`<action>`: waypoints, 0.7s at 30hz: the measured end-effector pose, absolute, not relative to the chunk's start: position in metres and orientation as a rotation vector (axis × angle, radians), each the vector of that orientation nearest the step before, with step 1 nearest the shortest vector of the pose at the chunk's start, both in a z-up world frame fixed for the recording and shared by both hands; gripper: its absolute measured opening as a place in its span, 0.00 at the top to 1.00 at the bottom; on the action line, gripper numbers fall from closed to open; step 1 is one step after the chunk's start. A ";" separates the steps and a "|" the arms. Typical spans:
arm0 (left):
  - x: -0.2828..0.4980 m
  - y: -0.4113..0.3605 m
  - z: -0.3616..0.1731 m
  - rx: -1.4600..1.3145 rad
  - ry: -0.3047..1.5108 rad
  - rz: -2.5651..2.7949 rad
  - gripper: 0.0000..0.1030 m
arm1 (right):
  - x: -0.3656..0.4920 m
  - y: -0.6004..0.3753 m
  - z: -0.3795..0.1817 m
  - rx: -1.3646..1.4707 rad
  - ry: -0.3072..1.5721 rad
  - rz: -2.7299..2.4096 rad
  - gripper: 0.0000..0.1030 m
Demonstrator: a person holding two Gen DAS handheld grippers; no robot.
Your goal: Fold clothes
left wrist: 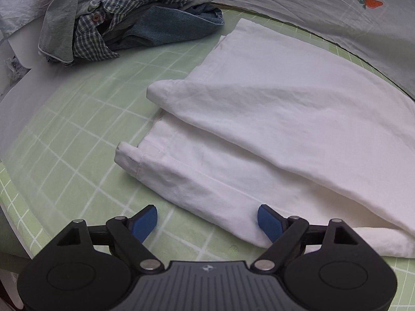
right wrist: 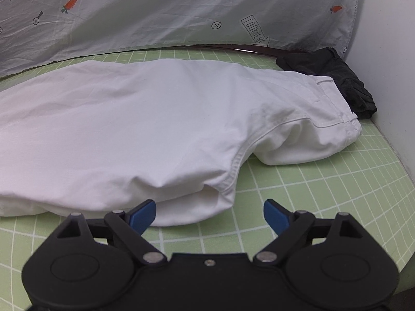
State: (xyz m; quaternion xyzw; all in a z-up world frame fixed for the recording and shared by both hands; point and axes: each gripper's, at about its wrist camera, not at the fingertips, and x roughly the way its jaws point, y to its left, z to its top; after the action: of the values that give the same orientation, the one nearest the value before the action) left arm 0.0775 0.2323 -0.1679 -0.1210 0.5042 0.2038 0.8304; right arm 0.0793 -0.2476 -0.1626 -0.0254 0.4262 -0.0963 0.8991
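White trousers (left wrist: pixel 272 119) folded on green grid mat (left wrist: pixel 77 140), unlabelled, both grippers' jaws spread, empty.

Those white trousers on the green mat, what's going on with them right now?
A person is folding laundry with a hand-held gripper in each hand. The white trousers lie folded lengthwise on the green grid mat. The left hand-held gripper is open at the hem end and the right hand-held gripper is open at the crotch end; neither grips the fabric. A pile of unfolded clothes waits beyond the hems, and a dark garment sits by the waistband.
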 end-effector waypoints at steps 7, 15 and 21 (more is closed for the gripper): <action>0.073 0.234 -0.171 -0.264 1.061 0.444 0.09 | 0.103 -0.259 -0.177 0.076 0.925 -0.239 0.12; 0.068 0.236 -0.173 -0.276 1.060 0.463 0.04 | 0.092 -0.273 -0.181 0.127 0.960 -0.255 0.33; 0.067 0.237 -0.175 -0.286 1.057 0.487 0.00 | 0.092 -0.279 -0.181 0.168 0.937 -0.195 0.50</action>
State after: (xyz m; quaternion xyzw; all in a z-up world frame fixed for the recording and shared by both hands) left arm 0.0670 0.2371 -0.1751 -0.1346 0.4976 0.2290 0.8258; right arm 0.0923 -0.2791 -0.1815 0.0805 0.4503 -0.0936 0.8843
